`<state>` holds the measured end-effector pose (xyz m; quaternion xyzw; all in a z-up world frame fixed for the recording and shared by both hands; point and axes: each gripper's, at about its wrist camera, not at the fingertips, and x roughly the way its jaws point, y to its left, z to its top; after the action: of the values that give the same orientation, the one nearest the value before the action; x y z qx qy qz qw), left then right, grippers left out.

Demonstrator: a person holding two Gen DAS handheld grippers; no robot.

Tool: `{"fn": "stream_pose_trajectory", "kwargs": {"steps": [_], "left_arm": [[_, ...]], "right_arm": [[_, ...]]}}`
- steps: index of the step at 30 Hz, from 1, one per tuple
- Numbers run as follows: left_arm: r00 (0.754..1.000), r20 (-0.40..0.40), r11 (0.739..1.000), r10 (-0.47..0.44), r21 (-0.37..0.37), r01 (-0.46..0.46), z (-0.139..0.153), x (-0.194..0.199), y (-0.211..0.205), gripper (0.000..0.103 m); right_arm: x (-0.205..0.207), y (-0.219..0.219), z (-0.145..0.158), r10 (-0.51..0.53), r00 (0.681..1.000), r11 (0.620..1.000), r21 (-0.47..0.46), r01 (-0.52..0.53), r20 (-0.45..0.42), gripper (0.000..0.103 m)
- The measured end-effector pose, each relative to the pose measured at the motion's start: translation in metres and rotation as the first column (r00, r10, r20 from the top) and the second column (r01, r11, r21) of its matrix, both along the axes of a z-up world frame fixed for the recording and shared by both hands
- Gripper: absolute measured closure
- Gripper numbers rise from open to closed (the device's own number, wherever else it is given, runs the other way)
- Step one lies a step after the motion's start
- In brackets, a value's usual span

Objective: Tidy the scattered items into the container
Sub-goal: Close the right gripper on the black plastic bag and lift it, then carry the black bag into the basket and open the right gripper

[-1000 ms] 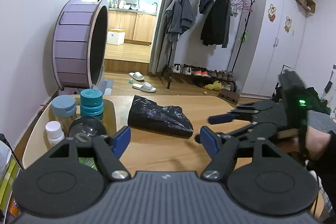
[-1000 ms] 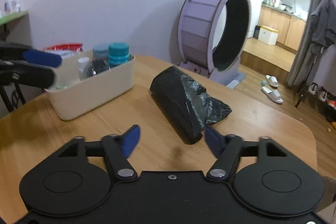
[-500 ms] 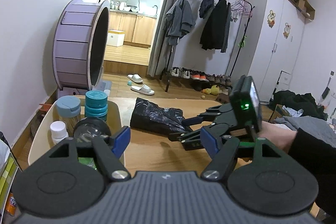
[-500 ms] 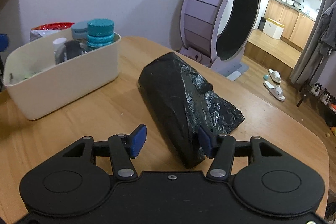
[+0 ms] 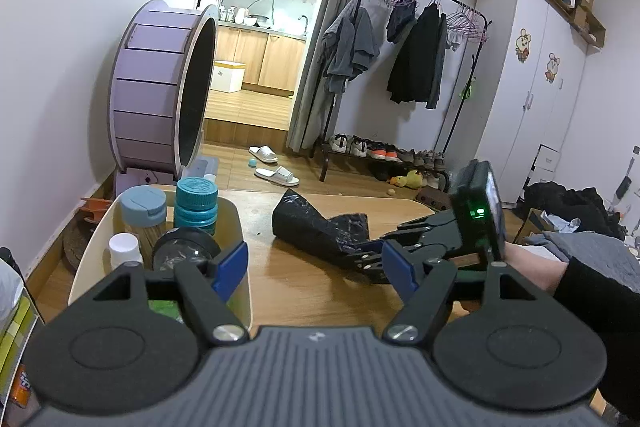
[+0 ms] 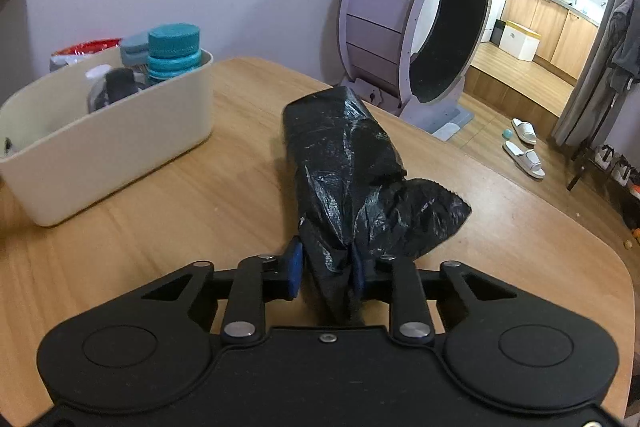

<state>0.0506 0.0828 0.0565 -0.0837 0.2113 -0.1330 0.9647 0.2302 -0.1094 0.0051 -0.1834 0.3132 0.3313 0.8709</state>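
Observation:
A roll of black bin bags (image 6: pixel 344 155) lies on the wooden table (image 6: pixel 160 227); it also shows in the left wrist view (image 5: pixel 316 231). My right gripper (image 6: pixel 326 273) is shut on the roll's near end, its blue pads pressing the plastic, and shows in the left wrist view (image 5: pixel 372 255). A cream container (image 6: pixel 120 147) stands to the left, holding a teal-capped bottle (image 6: pixel 174 51), a grey-capped jar (image 5: pixel 143 205), a small white bottle (image 5: pixel 125 247) and a dark round item (image 5: pixel 186 251). My left gripper (image 5: pixel 316 267) is open and empty, above the container's right edge (image 5: pixel 240 227).
A purple cat wheel (image 6: pixel 412 15) stands on the floor behind the table. The table's far edge (image 6: pixel 560 203) drops to a floor with slippers (image 6: pixel 524 155). A clothes rack (image 5: pixel 408 67) and white wardrobe (image 5: pixel 532 99) stand further back.
My right gripper moved forward over the near end of the black roll and closed on it. The left gripper stayed open beside the container.

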Motion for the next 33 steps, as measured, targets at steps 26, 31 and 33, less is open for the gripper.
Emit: {"fn": "stream_pose_trajectory", "kwargs": {"steps": [26, 31, 33], "left_arm": [[0.994, -0.024, 0.993, -0.105, 0.048, 0.106, 0.003, -0.02, -0.005, 0.029], [0.994, -0.021, 0.993, -0.106, 0.044, 0.107, 0.001, -0.019, -0.004, 0.028], [0.995, -0.021, 0.994, -0.101, 0.036, 0.101, 0.001, -0.017, -0.002, 0.028]], "right_arm": [[-0.073, -0.04, 0.008, -0.124, 0.991, 0.983, 0.125, 0.131, -0.056, 0.075], [-0.087, -0.043, 0.028, -0.143, 0.989, 0.978, 0.159, 0.135, 0.042, 0.063], [-0.094, -0.039, 0.037, -0.097, 0.992, 0.982, 0.171, 0.082, 0.082, 0.063]]}}
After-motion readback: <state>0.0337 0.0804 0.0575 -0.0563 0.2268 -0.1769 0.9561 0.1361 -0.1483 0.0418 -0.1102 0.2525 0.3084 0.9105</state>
